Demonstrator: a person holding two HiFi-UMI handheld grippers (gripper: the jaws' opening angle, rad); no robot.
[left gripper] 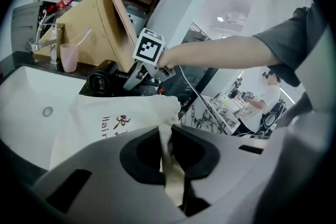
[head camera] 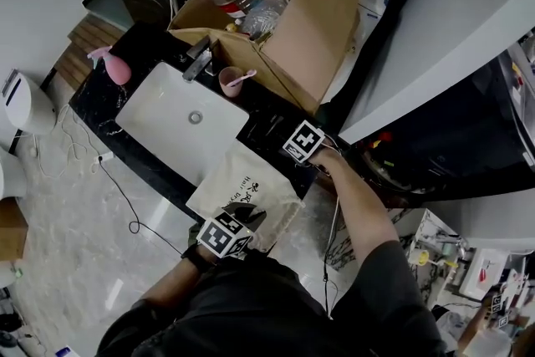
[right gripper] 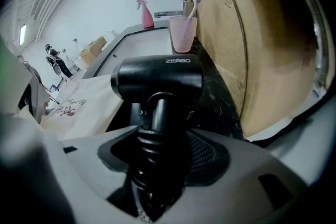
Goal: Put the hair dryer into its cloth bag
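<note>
Gripping the hair dryer (right gripper: pixel 156 78) by its handle, the right gripper (right gripper: pixel 157 131) has its jaws clamped on the black grip, which is wound round with coiled cord. The dryer is glossy black, a short barrel set crosswise on the handle, with small pale lettering on top. It stands straight ahead of those jaws, over the dark counter (right gripper: pixel 215 97). Just to the left of that gripper lies the cloth bag (left gripper: pixel 113 118), cream-coloured with dark and red print. The left gripper (left gripper: pixel 168 147) has its jaws together on a fold of the bag's near edge, the cloth running up between them.

Only the right gripper view shows the cord and the lettering. Beyond the dryer it also shows a pink cup (right gripper: pixel 182 34) and a cardboard box (right gripper: pixel 231 34) to the right. From the left gripper view the dryer's round end faces the camera beyond the bag, below the right gripper's marker cube. Only the head view shows the bag spread flat between the two grippers, beside the white sink (head camera: pixel 159 109); the dryer is hard to make out there.
</note>
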